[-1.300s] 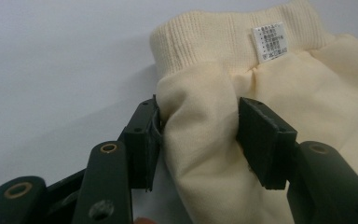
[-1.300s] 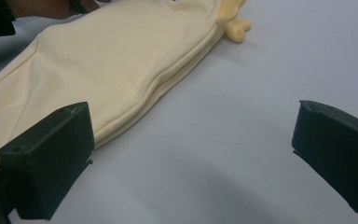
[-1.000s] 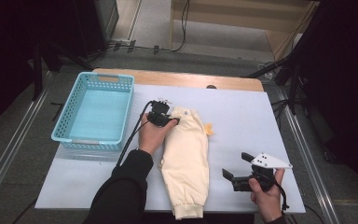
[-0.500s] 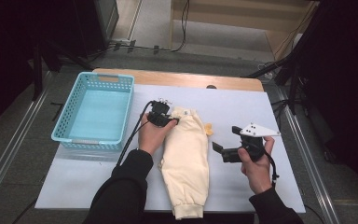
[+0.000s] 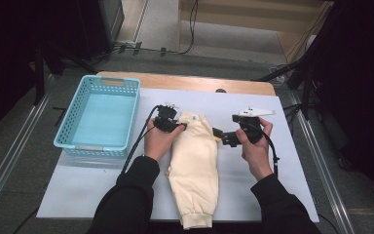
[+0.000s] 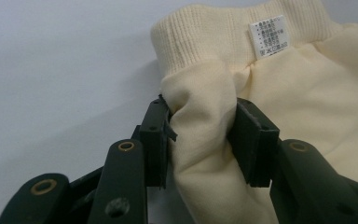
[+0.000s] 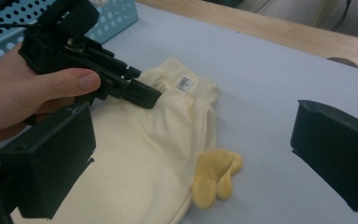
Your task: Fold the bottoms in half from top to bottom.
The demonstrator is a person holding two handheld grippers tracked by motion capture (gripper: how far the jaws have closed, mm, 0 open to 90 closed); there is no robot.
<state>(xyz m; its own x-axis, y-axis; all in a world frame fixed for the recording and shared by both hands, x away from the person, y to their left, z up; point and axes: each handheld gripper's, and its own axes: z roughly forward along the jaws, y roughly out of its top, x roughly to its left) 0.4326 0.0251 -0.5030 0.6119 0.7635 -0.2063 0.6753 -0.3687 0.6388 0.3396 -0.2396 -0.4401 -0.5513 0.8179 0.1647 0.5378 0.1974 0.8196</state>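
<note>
Cream trousers (image 5: 195,165) lie lengthwise on the white table sheet, ribbed waistband (image 6: 223,37) at the far end with a small white label (image 6: 269,35). My left gripper (image 5: 177,126) is shut on a pinched fold of the cloth just below the waistband's left side (image 6: 200,116). My right gripper (image 5: 219,134) hovers open at the trousers' right edge, nothing between its jaws (image 7: 193,121). A small yellow cloth piece (image 7: 214,177) sticks out from under that right edge. The left gripper (image 7: 144,95) and its hand show across the garment in the right gripper view.
A light-blue plastic basket (image 5: 97,146) stands at the table's left, close to the left hand. A wooden strip (image 5: 185,83) runs along the far edge. Metal rails (image 5: 321,161) flank the table on both sides.
The right gripper has travelled from the near right part of the table up and leftward to the trousers' right edge near the waistband. The left gripper kept its hold in place.
</note>
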